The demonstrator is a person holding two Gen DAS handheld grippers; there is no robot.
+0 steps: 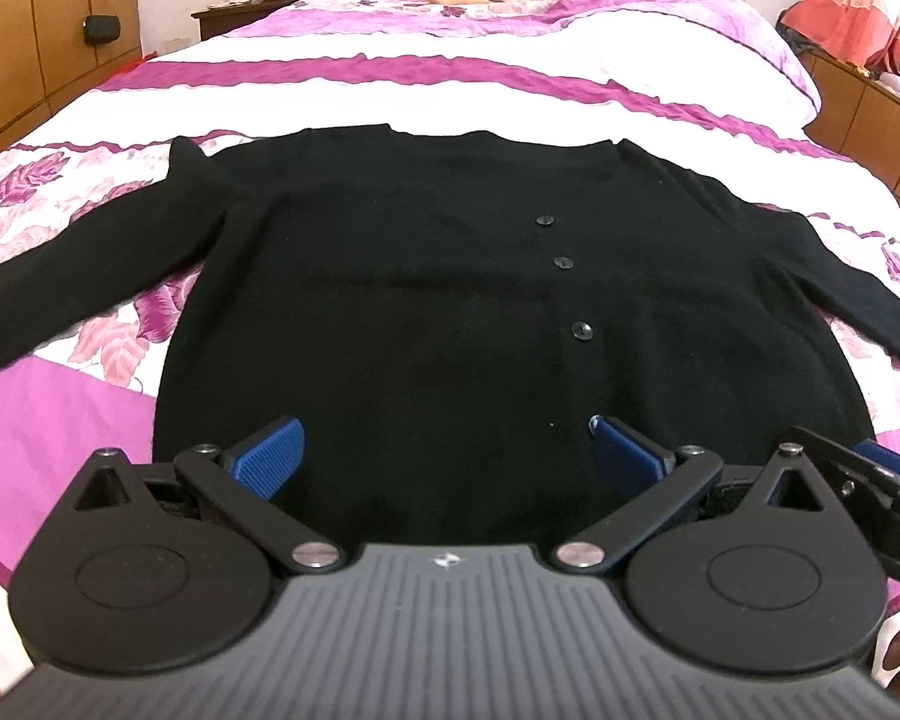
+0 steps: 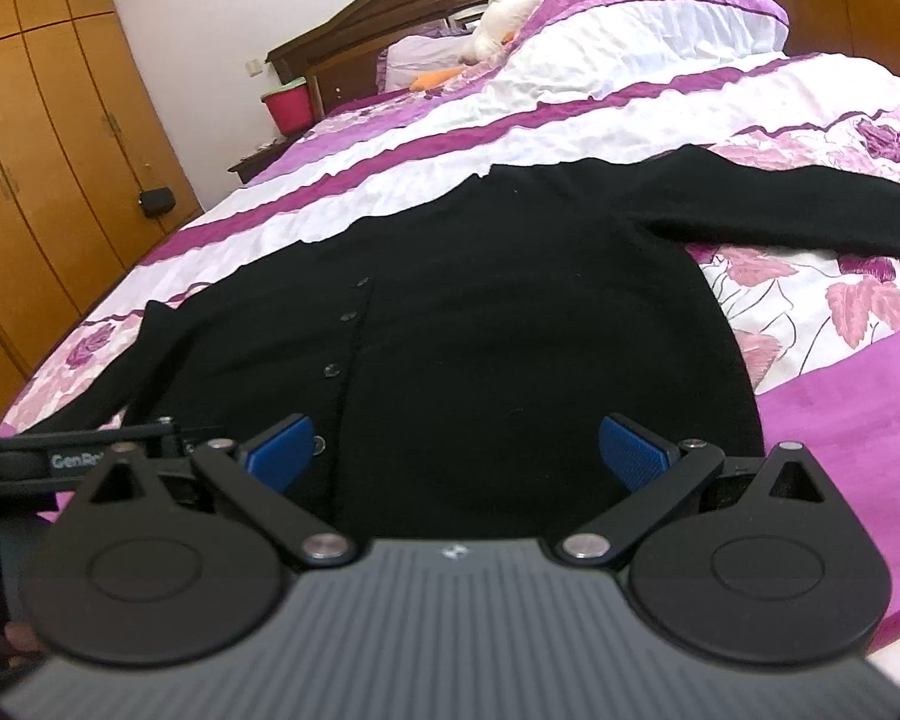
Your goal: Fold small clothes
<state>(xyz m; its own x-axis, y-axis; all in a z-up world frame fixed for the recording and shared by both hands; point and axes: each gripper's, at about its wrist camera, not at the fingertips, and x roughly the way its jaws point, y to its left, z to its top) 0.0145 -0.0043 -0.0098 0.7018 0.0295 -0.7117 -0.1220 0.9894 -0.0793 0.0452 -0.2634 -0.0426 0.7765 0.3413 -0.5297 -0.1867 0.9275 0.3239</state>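
1. Both claws hang over the near hem of the garment with their blue pads spread wide apart, gripping nothing: the left gripper and the right gripper sit side by side, almost touching.
2. Ahead of them, toward twelve o'clock, a black cardigan lies flat and face up on the pink floral bedspread, hem nearest the claws, neckline farthest.
3. Its long axis runs from six to twelve o'clock, marked by the button row.
4. One sleeve trails out toward nine o'clock, nearer the left claw; the other sleeve reaches toward three o'clock, nearer the right claw.
5. To my eye no fold has begun. The coming move looks to turn on that split: each claw would take the sleeve or hem corner on its own side and carry it inward across the button line.
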